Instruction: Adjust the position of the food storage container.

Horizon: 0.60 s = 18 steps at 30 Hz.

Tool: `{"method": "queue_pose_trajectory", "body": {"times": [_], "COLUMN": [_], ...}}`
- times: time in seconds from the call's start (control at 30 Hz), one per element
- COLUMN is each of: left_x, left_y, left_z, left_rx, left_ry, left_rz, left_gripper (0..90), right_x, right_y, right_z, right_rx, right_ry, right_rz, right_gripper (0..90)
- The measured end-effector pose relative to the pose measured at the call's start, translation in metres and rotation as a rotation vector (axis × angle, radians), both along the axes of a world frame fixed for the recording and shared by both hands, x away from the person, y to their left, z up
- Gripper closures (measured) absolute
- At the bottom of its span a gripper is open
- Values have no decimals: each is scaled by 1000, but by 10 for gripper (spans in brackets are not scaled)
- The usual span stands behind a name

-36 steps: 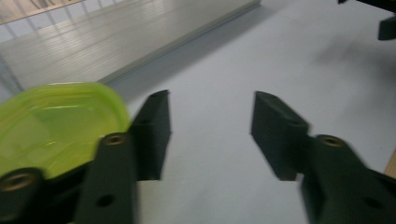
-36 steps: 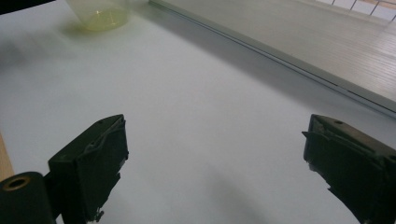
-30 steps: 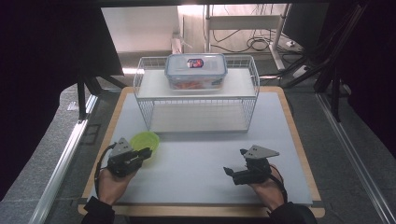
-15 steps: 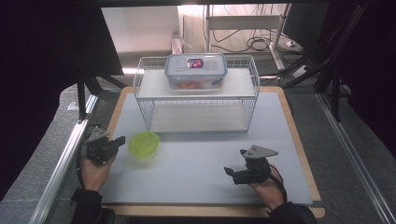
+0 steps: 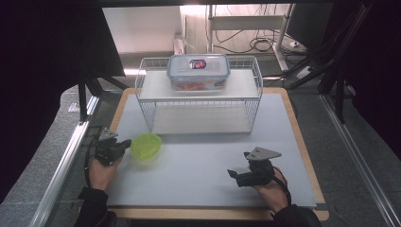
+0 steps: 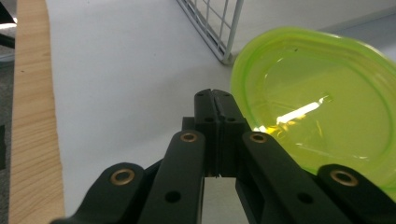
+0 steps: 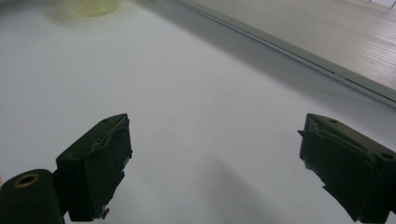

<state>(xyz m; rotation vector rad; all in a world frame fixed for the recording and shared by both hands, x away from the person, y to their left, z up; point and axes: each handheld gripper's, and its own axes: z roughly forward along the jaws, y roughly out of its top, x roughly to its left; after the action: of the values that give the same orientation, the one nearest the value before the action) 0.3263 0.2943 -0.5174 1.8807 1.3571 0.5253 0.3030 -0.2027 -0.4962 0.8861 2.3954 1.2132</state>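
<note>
White mat on wood-edged table (image 5: 203, 175), wide bare stretch mid-near, white wire rack (image 5: 201, 101) far centre, translucent green plastic bowl (image 5: 146, 146) near-left, just right of left gripper (image 5: 124, 143), jaws together, empty, right gripper (image 5: 233, 176) near-right, jaws apart, empty.

Glossy translucent green plastic bowl (image 6: 322, 107); matt white mat (image 5: 198, 165) on a pale wooden board (image 6: 32, 140); white wire rack (image 5: 198, 101); matt black plastic jaws.
</note>
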Motion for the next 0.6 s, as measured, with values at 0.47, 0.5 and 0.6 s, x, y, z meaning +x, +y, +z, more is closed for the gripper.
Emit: {"method": "queue_pose_trajectory", "body": {"times": [0.47, 0.5, 0.6], "left_x": [7, 8, 11], "left_y": [-17, -19, -24], "left_z": [-4, -4, -7], "left_rx": [-12, -14, -24], "left_ry": [24, 25, 39], "left_rz": [-47, -49, -53], "left_gripper": [899, 899, 898], "right_x": [1, 1, 1], "right_y": [1, 1, 1], "right_z": [-3, -3, -3], "right_rx": [-14, -15, -17], "right_ry": [12, 12, 14], "right_rz": [6, 7, 8], "right_gripper": [91, 91, 91]}}
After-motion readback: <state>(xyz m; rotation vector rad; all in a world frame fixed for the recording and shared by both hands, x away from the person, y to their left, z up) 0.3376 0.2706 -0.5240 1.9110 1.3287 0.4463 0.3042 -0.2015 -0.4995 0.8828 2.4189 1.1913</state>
